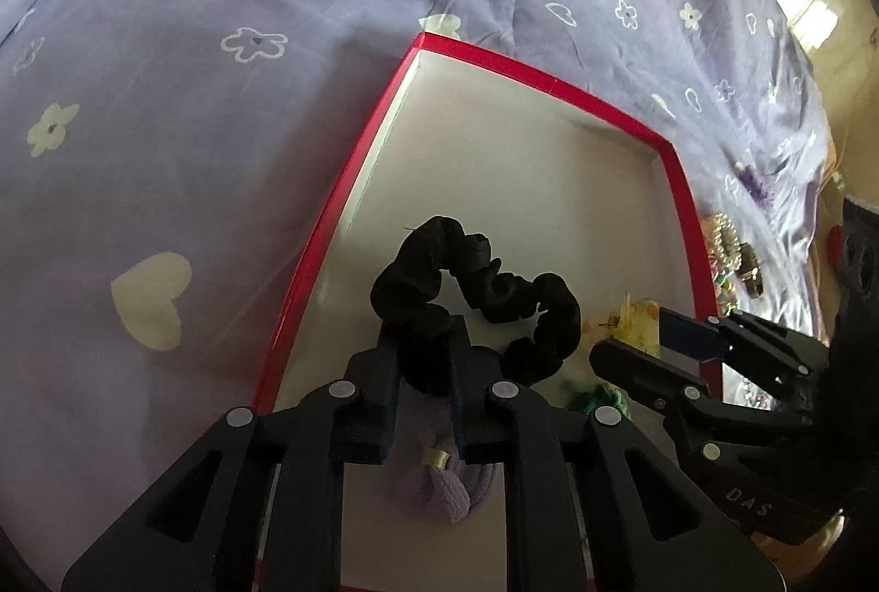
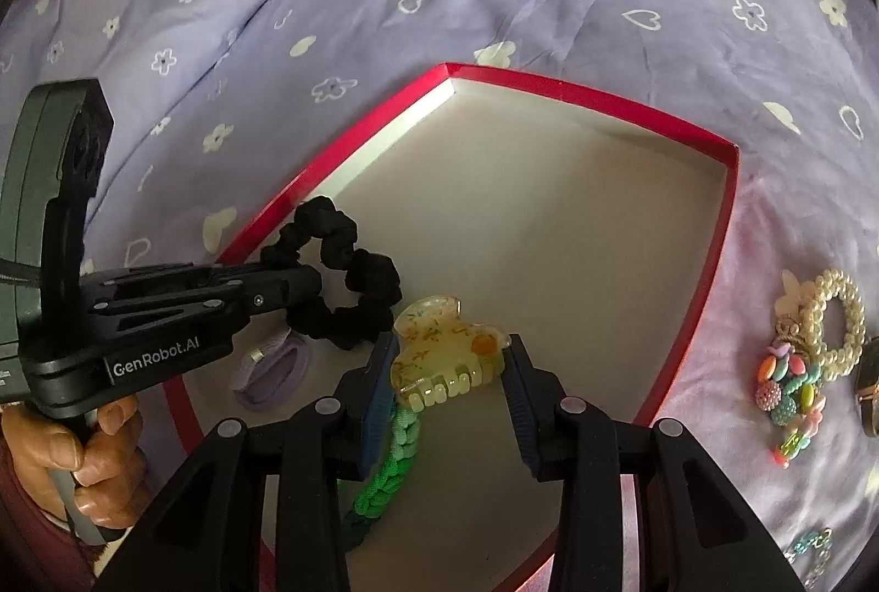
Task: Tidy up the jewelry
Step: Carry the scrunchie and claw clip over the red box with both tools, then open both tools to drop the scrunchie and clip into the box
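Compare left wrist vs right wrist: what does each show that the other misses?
Left wrist only: the left gripper end-on, its fingers shut on the black scrunchie.

Right wrist only: the person's hand on the left gripper's handle, the green braided band, and the pearl bracelet and colourful beads on the sheet outside the box.

Both: the red box, the scrunchie, the lilac hair tie, the yellow claw clip between the right gripper's open fingers, the purple flowered sheet.

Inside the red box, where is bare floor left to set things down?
The far half of the red box, toward its far corners, is bare. The near-left is crowded: black scrunchie, purple tie, yellow clip, green tie.
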`<state>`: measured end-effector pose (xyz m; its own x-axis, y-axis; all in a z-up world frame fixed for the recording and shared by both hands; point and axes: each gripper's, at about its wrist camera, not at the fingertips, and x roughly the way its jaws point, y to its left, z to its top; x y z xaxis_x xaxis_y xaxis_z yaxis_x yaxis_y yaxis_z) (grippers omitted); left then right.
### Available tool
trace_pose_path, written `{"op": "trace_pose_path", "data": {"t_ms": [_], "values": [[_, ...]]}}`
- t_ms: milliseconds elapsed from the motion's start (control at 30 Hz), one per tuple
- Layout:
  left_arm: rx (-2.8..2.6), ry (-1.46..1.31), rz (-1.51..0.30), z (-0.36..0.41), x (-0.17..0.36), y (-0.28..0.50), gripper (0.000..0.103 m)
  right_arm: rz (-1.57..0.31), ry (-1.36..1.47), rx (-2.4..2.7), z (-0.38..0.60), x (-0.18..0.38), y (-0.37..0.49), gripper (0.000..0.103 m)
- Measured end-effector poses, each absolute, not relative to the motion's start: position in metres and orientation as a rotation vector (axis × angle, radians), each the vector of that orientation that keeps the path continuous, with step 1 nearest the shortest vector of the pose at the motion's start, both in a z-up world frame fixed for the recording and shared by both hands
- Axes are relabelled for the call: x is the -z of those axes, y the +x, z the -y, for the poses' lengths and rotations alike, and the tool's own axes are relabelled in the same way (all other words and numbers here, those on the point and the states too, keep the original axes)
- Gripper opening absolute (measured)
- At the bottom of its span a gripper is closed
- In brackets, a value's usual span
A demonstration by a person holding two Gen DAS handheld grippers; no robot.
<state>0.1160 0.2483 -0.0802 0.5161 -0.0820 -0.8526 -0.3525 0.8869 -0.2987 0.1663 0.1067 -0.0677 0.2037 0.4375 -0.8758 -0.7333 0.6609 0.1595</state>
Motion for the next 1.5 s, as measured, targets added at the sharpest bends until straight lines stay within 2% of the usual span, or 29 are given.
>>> {"op": "trace_pose_path", "data": {"t_ms": [200, 233, 400, 467, 500, 733, 867, 1033, 1500], "values": [[-0.182, -0.444, -1.033, -0.244, 0.076, 0.116, 0.024, -1.089, -0.318, -0.847, -0.106, 0.067, 0.167, 0.04], [-0.184, -0.443, -1.033, -0.244, 0.075, 0.115, 0.028, -1.087, -0.313, -0.849, -0.106, 0.067, 0.167, 0.04], [-0.196, -0.441, -1.029, -0.244, 0.069, 0.111, 0.03, -1.082, -0.282, -0.854, -0.103, 0.064, 0.168, 0.043], [-0.203, -0.436, -1.023, -0.243, 0.065, 0.108, 0.041, -1.072, -0.266, -0.855, -0.1, 0.06, 0.167, 0.048], [-0.208, -0.431, -1.016, -0.243, 0.062, 0.106, 0.043, -1.067, -0.259, -0.855, -0.097, 0.057, 0.166, 0.05], [-0.203, -0.403, -0.971, -0.231, 0.037, 0.102, 0.043, -1.016, -0.164, -0.835, -0.059, 0.031, 0.16, 0.053], [-0.178, -0.388, -0.944, -0.218, 0.022, 0.103, 0.048, -0.985, -0.102, -0.795, -0.027, 0.015, 0.161, 0.056], [-0.131, -0.362, -0.916, -0.195, 0.006, 0.107, 0.048, -0.953, -0.028, -0.718, 0.02, 0.001, 0.166, 0.057], [-0.015, -0.275, -0.909, -0.125, -0.013, 0.138, 0.048, -0.927, 0.071, -0.542, 0.115, -0.006, 0.179, 0.057]]}}
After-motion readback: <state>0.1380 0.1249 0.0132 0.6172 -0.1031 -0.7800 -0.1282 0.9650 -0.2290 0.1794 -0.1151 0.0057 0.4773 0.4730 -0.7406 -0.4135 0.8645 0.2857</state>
